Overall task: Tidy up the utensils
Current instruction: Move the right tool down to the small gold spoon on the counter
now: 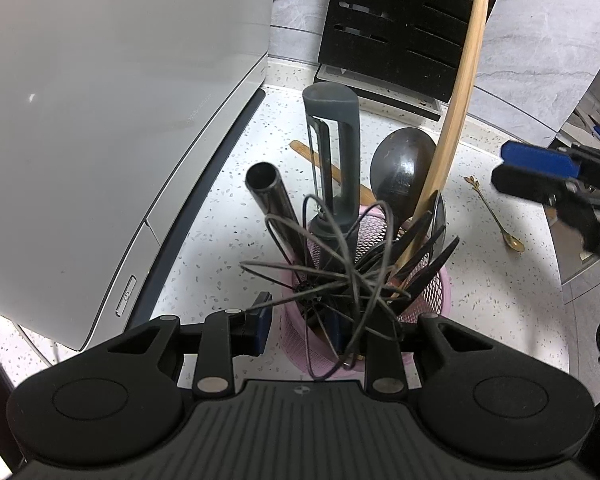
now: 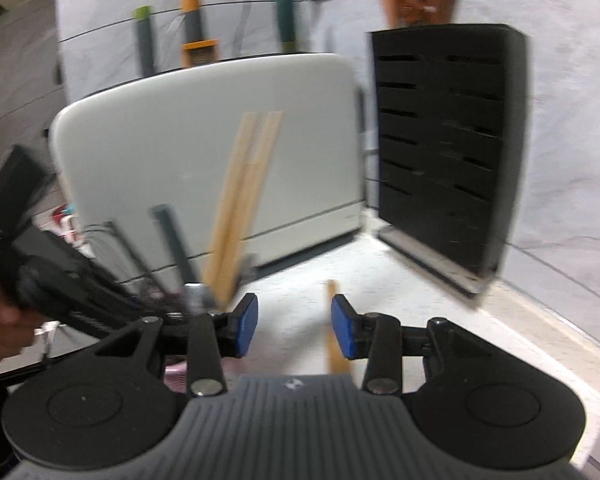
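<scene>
The left gripper (image 1: 300, 330) clamps the rim of the pink mesh holder (image 1: 428, 300), crammed with a whisk (image 1: 340, 264) and ladle (image 1: 400, 168). A gold spoon (image 1: 496, 212) lies on the counter (image 1: 228, 216). The right gripper (image 2: 294, 328) hovers parted, empty.

whisk (image 1: 332, 276) in basket (image 1: 432, 300), spoon (image 1: 496, 216) on counter (image 1: 220, 216) right.

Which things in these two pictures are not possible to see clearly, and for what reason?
- Left wrist view: the inside of the pink mesh holder is hidden by the whisk and crowded utensils.
- Left wrist view: whether the left gripper presses the holder's rim; one pad is behind the mesh.
- Right wrist view: motion blur smears the items hanging on the wall.
- Right wrist view: the wooden piece on the counter is partly cut off by the right gripper.
</scene>
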The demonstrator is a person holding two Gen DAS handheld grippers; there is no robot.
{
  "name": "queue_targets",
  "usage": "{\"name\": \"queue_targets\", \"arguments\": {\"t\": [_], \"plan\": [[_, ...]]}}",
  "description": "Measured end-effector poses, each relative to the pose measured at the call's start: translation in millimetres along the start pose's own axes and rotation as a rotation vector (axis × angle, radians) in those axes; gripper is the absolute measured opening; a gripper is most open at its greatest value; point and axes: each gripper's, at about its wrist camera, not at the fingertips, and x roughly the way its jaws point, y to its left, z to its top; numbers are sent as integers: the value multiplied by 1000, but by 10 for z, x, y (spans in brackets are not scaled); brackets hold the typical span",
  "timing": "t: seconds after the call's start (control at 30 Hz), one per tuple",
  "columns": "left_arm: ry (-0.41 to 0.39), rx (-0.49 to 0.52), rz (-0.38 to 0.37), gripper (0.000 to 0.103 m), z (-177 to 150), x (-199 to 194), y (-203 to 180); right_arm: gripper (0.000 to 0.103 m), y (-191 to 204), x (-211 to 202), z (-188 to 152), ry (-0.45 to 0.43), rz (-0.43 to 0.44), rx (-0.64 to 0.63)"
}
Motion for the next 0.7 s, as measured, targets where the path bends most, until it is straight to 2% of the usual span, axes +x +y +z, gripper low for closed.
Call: {"name": "queue_targets", "arguments": {"t": [0.4,0.57,0.7], "plan": [[-2,0,-2,33,-1,-8,-16,40,-798,87,-242,126,-255,102],[0,9,-1,33,-6,-6,-27,40,-1020,91,-404,194,-296,137],[-7,2,-9,36,-13,-22,21,40,-986,87,-596,256,-287,110]]}}
